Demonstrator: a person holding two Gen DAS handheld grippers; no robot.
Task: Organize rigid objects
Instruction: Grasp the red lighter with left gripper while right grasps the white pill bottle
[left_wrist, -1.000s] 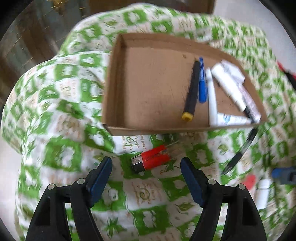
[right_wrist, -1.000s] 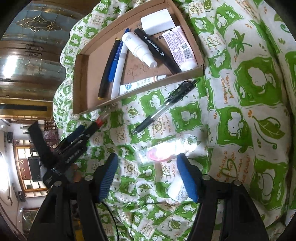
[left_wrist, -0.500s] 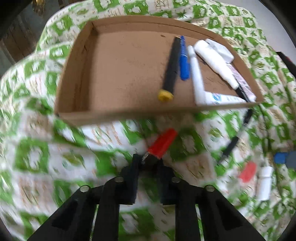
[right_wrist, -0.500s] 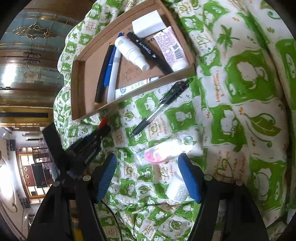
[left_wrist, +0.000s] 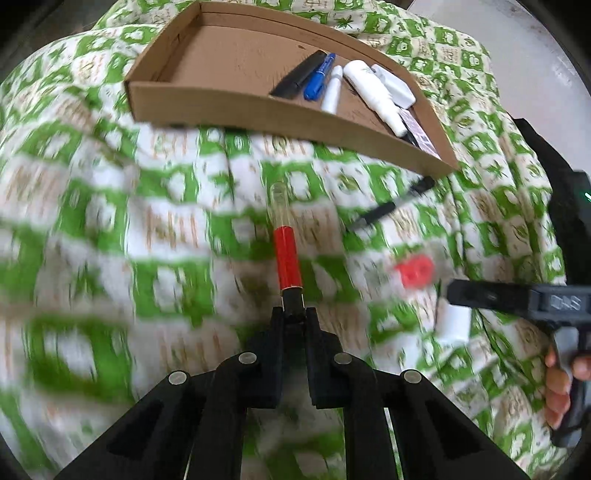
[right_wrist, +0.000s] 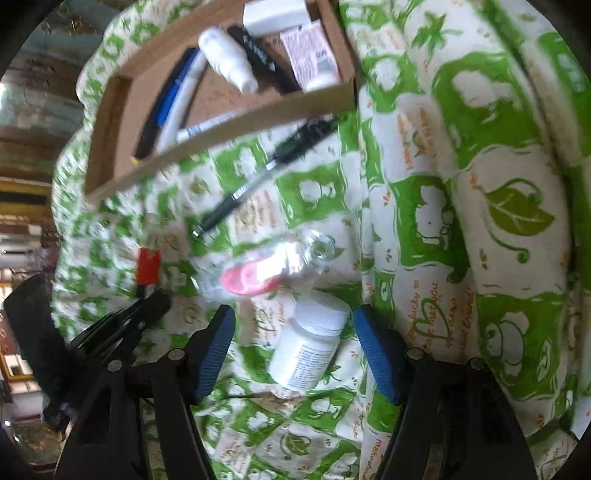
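the left tool (left_wrist: 294, 318) is clamped on the dark end of the red lighter (left_wrist: 287, 261), which sticks out toward the cardboard tray (left_wrist: 236, 110). the right tool (right_wrist: 291, 349), jaws apart and just narrowing, straddles the white bottle (right_wrist: 310, 349) without touching it, on the green-patterned cloth (right_wrist: 480, 184) below the tray.

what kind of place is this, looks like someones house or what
Probably a home, likely a living room. The items lie on a soft green-and-white printed cloth rather than a workbench, beside a cardboard tray of pens and tubes, and the right wrist view shows wooden furniture and shelving behind.
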